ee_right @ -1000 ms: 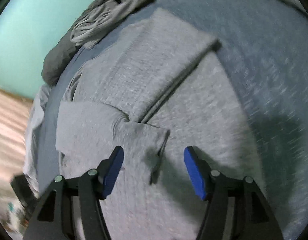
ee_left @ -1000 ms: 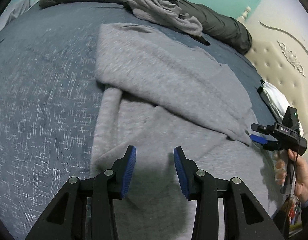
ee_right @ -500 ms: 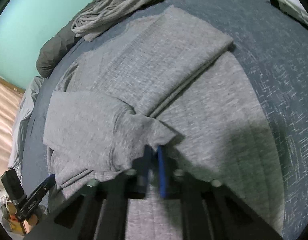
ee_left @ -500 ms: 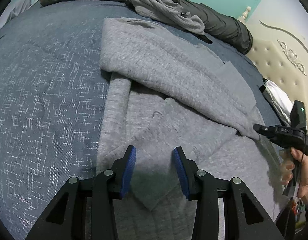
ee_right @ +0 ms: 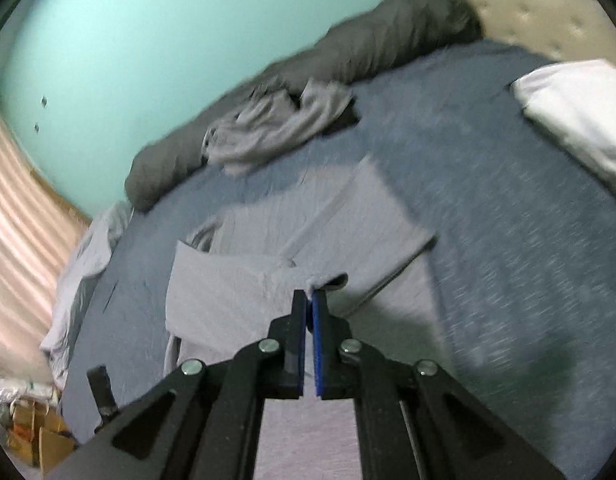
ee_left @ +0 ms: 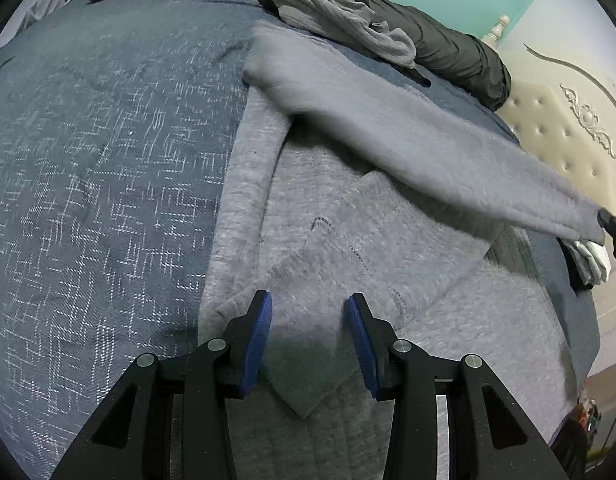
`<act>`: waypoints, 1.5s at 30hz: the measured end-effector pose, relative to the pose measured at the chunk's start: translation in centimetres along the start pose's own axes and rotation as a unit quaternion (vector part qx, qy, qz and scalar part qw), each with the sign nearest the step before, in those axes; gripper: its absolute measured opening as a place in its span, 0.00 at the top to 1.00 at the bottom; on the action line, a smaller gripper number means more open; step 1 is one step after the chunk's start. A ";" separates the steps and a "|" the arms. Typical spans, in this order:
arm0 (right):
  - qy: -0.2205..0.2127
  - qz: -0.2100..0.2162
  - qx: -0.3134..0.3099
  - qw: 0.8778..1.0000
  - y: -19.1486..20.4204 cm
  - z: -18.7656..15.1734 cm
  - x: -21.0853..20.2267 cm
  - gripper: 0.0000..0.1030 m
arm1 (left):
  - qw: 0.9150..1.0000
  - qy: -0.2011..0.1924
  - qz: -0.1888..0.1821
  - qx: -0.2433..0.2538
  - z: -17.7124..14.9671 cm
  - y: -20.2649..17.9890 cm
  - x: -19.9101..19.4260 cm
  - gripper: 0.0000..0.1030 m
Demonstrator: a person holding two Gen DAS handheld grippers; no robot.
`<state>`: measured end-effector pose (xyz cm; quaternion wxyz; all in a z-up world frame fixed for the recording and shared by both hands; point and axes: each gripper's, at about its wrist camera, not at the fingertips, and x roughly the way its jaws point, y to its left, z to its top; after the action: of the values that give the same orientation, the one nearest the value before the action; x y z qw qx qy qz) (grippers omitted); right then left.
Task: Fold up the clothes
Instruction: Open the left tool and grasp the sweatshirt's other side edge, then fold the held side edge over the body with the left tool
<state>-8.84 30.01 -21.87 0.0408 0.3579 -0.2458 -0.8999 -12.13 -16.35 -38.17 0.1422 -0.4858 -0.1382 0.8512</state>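
Since the earlier frame, the right claw now pinches the grey sweater's sleeve and lifts it off the bed, while the left claw stays spread.

Left gripper fingers apart, right gripper fingers clamped together

A heathered light-grey knit garment is seen on a bed covered by a slate-blue bedspread flecked with short white crosshatch dashes. A crumpled plain grey cloth is shown against a long dark charcoal pillow. The wall is painted mint green, and the tufted headboard is cream. A folded white fabric is visible. Black frames with blue ribbed pads are borne by the left claw and right claw.
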 end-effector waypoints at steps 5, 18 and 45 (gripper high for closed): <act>0.003 -0.033 0.041 0.999 -3.8 -0.5 -0.4 0.98 | 1.000 0.002 -0.005 -0.011 0.5 0.2 -0.4 0.58; 0.024 -0.026 0.052 0.998 -4.6 -2.3 1.4 0.98 | 0.998 -0.013 0.050 0.044 7.8 0.4 0.4 0.58; 0.045 0.017 0.065 0.997 -5.9 -2.9 3.1 0.98 | 1.000 -0.023 0.005 0.005 13.3 7.6 3.7 0.96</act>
<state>-8.61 33.22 -28.43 0.0432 0.3954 -0.3080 -0.8643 -26.25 -23.28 -37.41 0.1369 -0.4659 -0.1347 0.8637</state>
